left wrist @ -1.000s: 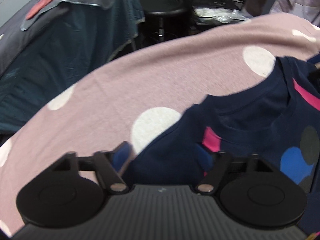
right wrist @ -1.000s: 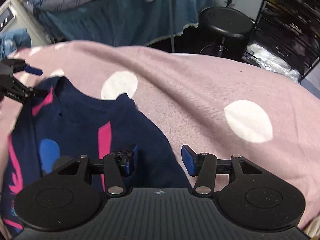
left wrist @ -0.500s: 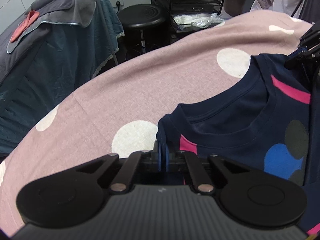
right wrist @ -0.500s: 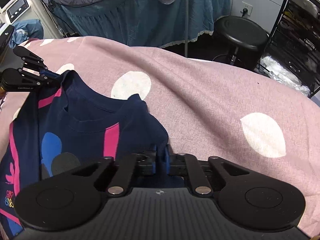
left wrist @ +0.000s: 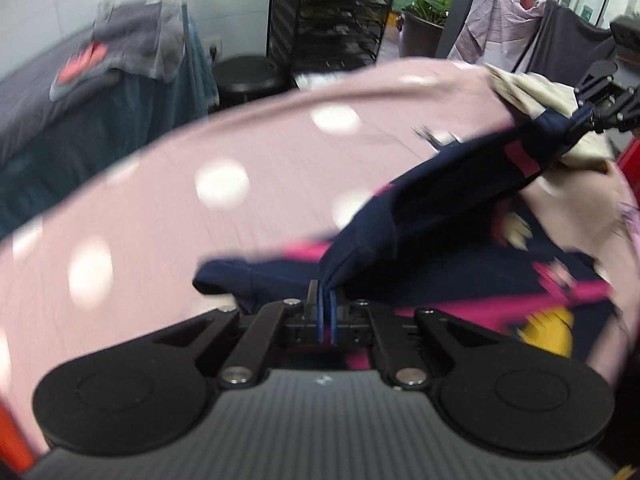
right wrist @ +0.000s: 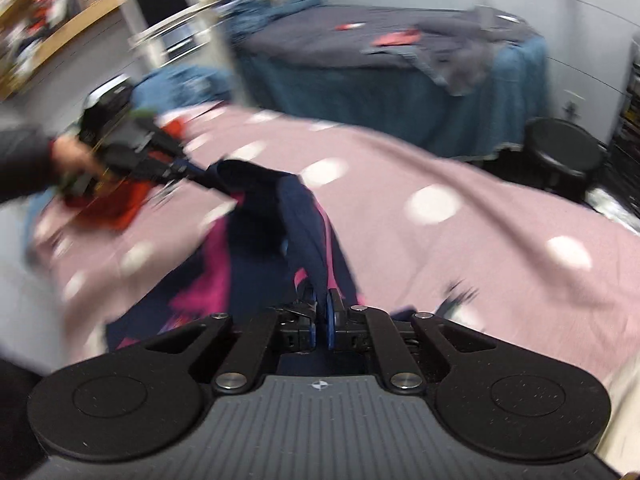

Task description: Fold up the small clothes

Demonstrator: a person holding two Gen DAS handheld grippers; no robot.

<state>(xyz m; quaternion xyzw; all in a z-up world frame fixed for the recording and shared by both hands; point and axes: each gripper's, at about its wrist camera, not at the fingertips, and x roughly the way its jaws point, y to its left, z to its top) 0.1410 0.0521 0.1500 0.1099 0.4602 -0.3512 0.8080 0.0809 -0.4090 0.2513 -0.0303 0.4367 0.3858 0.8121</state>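
Item: navy T-shirt (left wrist: 452,200) with pink stripes; small garment, upper edge lifted clear of the pink spotted cloth (left wrist: 168,208), lower part trailing on that cloth, fabric stretched in a sagging span between the two tools

Left gripper (left wrist: 325,300): jaws together, clamped on one shoulder corner of the shirt

Right gripper (right wrist: 322,300): jaws nearly together, clamped on the other shoulder corner; its jaws have just been closing, with shirt fabric between them

Step in hand, as judged: top edge picked up at both shoulders, the fold itself not yet made; frames blurred, detail of the hem not legible

Next move calls for: both corners carried level and together over the body of the shirt, span kept taut, then laid flat with edges matched before release

Surroundings: beige garment (left wrist: 532,96) beside the shirt; red-orange garment (right wrist: 116,204) on the cloth; black stool (right wrist: 564,156) and a blue-skirted table (right wrist: 400,80) beyond
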